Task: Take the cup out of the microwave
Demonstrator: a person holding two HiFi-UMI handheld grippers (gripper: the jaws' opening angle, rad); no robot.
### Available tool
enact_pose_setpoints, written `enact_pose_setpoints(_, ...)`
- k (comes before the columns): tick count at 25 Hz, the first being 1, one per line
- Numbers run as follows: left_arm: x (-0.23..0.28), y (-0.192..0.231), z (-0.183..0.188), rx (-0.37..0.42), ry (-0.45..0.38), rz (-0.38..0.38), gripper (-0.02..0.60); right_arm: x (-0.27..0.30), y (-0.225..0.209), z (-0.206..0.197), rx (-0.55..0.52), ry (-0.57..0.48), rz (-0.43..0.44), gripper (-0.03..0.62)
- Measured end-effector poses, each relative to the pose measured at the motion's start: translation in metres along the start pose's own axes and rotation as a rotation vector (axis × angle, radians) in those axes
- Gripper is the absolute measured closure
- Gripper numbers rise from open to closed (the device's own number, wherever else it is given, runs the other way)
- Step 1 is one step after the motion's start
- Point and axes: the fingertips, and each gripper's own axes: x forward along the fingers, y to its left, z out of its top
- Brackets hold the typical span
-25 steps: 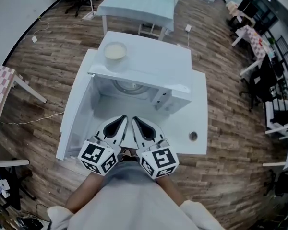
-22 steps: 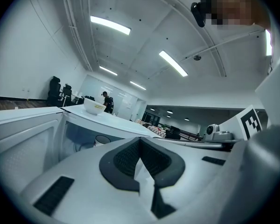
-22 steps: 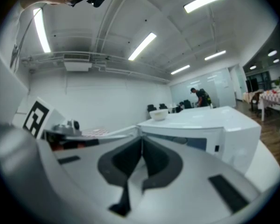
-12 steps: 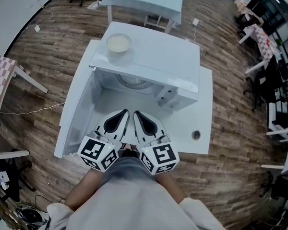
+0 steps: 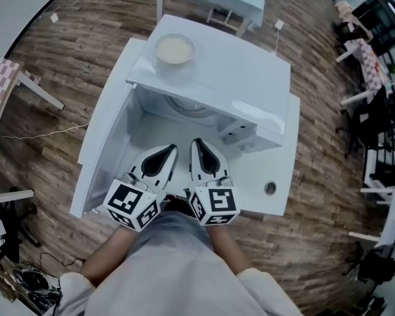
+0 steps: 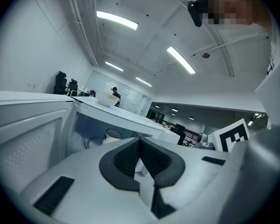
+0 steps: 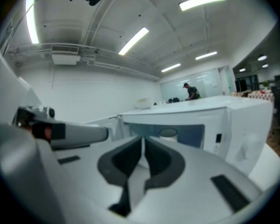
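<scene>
Cup (image 6: 113, 135), white, stands far back inside the microwave (image 5: 250, 71), whose door (image 5: 102, 150) hangs open at the left. A bowl (image 5: 174, 49) rests on top. The left gripper (image 5: 169, 148) and right gripper (image 5: 197, 141) sit side by side near the opening, both pinched together and empty, well short of the cup.

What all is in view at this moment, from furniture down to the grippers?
microwave: one, white, on the table, door swung open at the picture's left
cup: one, white, inside the microwave
bowl: one, cream, on top of the microwave
table: one, white, under the microwave
floor: wood planks, around the table
left gripper: one, white, before the open microwave, fingers together, empty
right gripper: one, white, beside the left one, fingers together, empty
</scene>
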Motion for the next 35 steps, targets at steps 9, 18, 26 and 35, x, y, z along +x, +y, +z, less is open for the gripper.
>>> enact_pose_setpoints(9,0.003,0.016,-0.006,-0.007,0.010,0.009,0.566,0.040,-0.015,-0.025,-0.004,0.009,-0.076,0.569)
enact_pose_setpoints(18,0.005,0.020,-0.007,-0.015,0.021,0.005,0.566,0.076,-0.035,-0.047,-0.034,0.029,-0.133,0.526)
enact_pose_setpoints(26,0.004,0.025,-0.007,-0.013,0.030,0.001,0.566,0.107,-0.061,-0.058,-0.054,0.042,-0.199,0.462)
enact_pose_setpoints(35,0.002,0.033,-0.004,-0.017,0.039,0.018,0.566,0.136,-0.074,-0.072,-0.055,0.078,-0.237,0.436)
